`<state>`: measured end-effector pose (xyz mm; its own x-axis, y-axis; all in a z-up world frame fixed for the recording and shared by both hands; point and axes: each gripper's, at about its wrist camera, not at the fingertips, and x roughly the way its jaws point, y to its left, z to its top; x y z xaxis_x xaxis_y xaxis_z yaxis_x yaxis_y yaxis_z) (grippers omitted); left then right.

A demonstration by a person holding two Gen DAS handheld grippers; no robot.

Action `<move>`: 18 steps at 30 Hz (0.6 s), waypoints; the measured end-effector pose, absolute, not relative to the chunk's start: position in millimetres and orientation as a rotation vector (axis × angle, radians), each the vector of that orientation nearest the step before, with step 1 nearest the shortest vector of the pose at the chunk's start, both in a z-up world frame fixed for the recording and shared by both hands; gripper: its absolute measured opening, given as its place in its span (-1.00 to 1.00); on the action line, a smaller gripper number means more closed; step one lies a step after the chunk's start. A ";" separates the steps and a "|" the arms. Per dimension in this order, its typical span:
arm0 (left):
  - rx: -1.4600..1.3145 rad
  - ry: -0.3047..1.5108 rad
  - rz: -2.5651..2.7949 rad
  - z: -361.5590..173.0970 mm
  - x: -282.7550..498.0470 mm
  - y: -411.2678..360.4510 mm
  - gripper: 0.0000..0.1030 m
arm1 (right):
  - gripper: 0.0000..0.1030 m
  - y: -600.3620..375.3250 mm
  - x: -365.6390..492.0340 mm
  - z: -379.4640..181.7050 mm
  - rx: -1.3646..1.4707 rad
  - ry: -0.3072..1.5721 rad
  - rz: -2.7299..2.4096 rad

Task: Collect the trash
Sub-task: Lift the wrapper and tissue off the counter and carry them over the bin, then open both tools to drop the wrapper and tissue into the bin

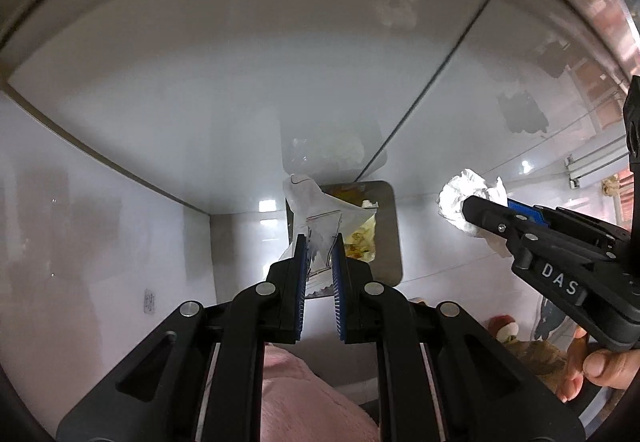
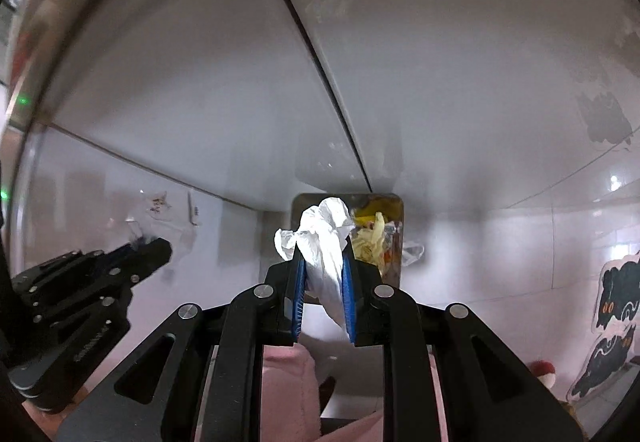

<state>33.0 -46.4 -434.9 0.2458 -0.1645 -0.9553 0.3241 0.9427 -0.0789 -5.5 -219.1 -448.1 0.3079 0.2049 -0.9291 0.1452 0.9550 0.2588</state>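
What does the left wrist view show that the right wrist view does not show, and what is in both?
Only the left wrist view: the left gripper shut on a clear plastic wrapper, and a person's fingers under the other tool.

Only the right wrist view: black cartoon stickers on the right.

Both: the right gripper shut on a white crumpled tissue, and the open bin holding yellowish trash, against the white wall.
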 end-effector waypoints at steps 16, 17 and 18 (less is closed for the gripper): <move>0.162 1.386 -0.364 -477.1 63.2 -64.3 -0.74 | -0.55 -225.1 27.7 -483.2 0.401 1.357 0.020; 0.163 1.387 -0.364 -476.3 63.9 -64.4 -0.72 | -0.47 -228.7 25.6 -481.3 0.403 1.355 0.021; 0.163 1.385 -0.363 -475.7 63.5 -65.3 -0.72 | -0.43 -229.4 26.6 -479.9 0.406 1.353 0.018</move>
<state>63.5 -65.3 -475.7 0.1404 -0.1551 -0.9779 0.3440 0.9338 -0.0987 26.6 -229.4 -479.9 0.2273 0.2441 -0.9427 0.2192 0.9304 0.2938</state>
